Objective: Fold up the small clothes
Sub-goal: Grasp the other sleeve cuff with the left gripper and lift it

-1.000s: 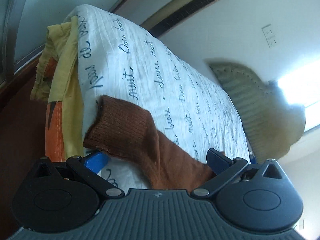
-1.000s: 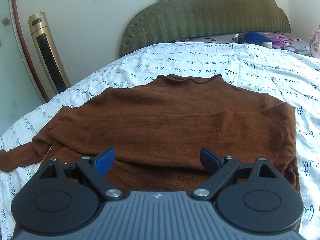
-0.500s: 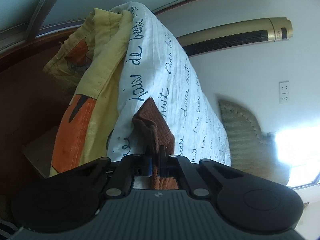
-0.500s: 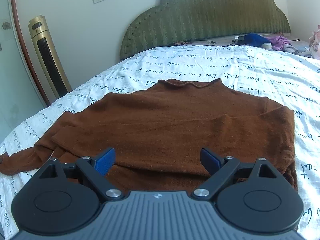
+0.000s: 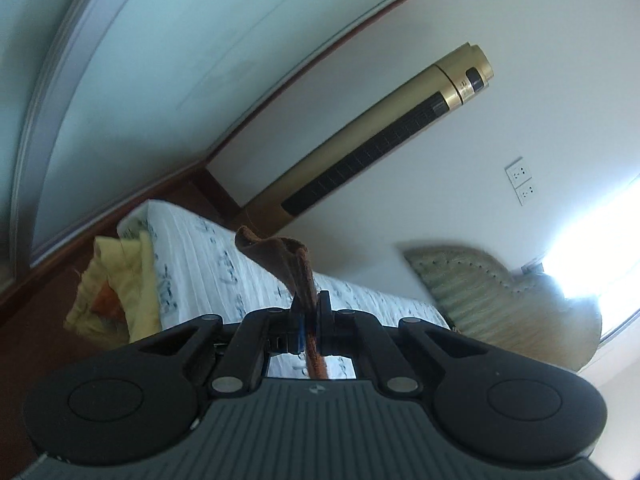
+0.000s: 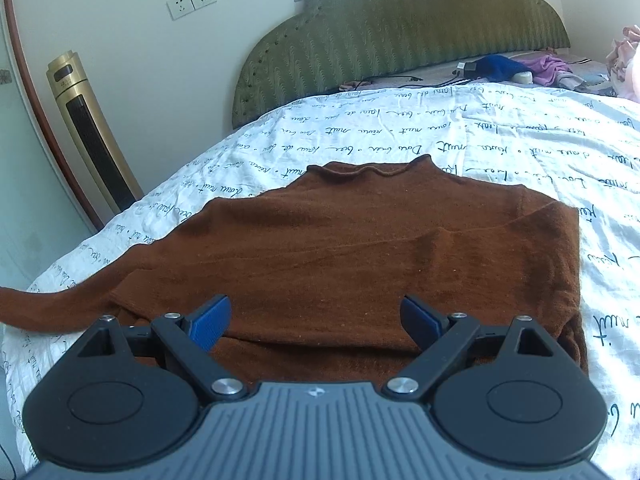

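A brown knit sweater [image 6: 360,248] lies flat on the bed's white sheet with blue script [image 6: 480,136], neck towards the headboard. Its right side is folded in over the body. Its left sleeve [image 6: 52,304] stretches off to the left, lifted off the sheet. My left gripper [image 5: 310,312] is shut on that sleeve's cuff [image 5: 284,260], which stands up from between the pads above the bed's edge. My right gripper [image 6: 316,320] hovers open over the sweater's hem, with nothing between its blue pads [image 6: 210,322].
A gold tower fan [image 6: 92,136] stands by the wall left of the bed, near a green padded headboard [image 6: 400,36]. Loose clothes and a charger [image 6: 512,68] lie at the bed's head. A yellow and orange cover [image 5: 116,292] hangs at the mattress corner.
My left gripper closed on the sleeve cuff, then rose and tilted up with it, so the sleeve now lifts off the sheet. The right gripper stayed open over the hem.
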